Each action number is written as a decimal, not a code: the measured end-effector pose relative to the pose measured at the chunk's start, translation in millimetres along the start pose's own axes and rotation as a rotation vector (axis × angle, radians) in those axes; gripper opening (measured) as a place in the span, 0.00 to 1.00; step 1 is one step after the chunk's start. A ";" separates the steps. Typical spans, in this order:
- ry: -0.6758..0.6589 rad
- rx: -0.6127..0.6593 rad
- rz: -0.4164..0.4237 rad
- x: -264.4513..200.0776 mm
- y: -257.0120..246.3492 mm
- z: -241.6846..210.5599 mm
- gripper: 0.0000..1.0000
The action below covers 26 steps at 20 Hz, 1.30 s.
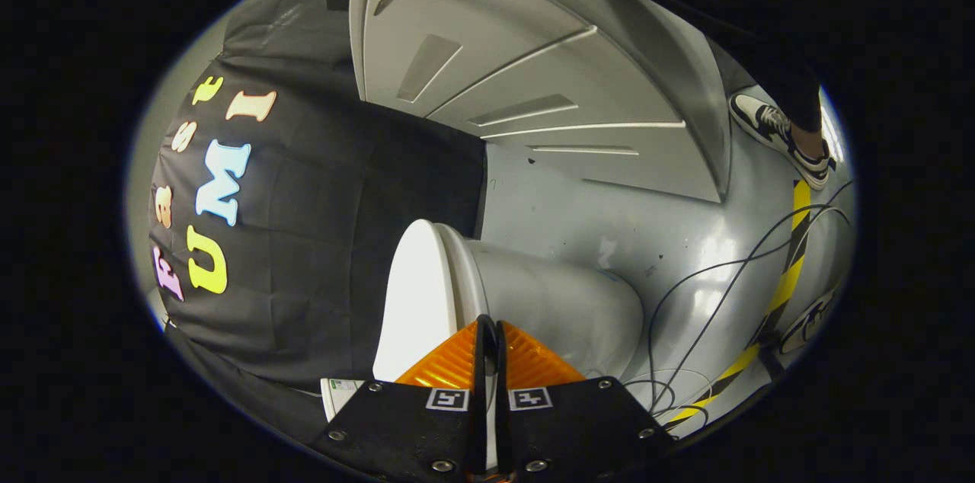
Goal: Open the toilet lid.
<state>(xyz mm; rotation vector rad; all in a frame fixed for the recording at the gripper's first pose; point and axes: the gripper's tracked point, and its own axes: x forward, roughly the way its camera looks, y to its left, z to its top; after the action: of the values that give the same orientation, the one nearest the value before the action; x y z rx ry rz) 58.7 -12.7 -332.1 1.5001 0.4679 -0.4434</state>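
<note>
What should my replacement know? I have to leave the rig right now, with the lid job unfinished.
Tongs: fingers together, nothing seen between them, tips at the toilet's side just by the lid's rim; contact is unclear.
Lid: looks down on the bowl.
Done: approach only.
Left: get a finger under the rim and swing the lid up.
Mind the cables on the floor beside the bowl.

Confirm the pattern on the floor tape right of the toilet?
Yellow-and-black diagonal hazard stripes on the floor tape, clearest in the gripper view, beyond the shut tool.
</note>
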 end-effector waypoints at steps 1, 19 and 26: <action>-0.004 -0.003 -0.004 -1.4 0.4 -0.2 0.05; -0.072 -0.364 0.028 -49.4 84.0 2.6 0.00; -0.098 -0.593 0.027 -73.0 129.1 -0.8 0.00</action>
<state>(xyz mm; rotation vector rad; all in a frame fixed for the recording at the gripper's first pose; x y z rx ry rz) 68.9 -9.3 -184.1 0.9068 0.4516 -0.3168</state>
